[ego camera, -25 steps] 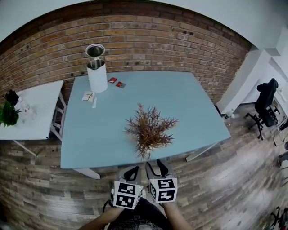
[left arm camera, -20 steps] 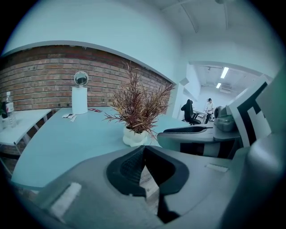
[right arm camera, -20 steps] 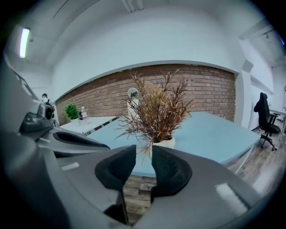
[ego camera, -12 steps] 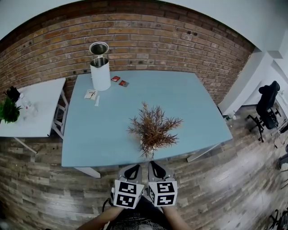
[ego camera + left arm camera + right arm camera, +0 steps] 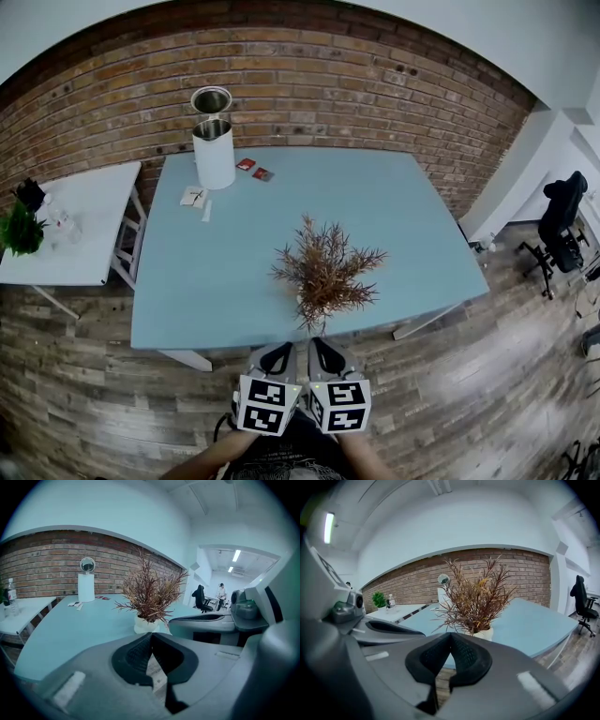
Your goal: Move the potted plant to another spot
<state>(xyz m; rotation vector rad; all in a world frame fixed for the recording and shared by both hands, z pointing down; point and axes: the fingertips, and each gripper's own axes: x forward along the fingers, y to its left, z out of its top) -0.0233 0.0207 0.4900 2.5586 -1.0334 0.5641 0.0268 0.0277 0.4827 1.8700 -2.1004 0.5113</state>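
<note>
The potted plant, a dry reddish-brown bush in a small white pot, stands on the light blue table near its front edge. Both grippers hang just off that edge, side by side and short of the pot. My left gripper is shut with nothing between its jaws. My right gripper is also shut and empty, its black pads meeting in front of the plant. Neither touches the plant or the pot.
A white cylindrical bin with a round mirror stands at the table's far left, with small red cards and a paper slip nearby. A white side table with a green plant is left. An office chair is right.
The right gripper's jaws have closed from open to shut, on nothing. The plant has stayed in its place on the table.
</note>
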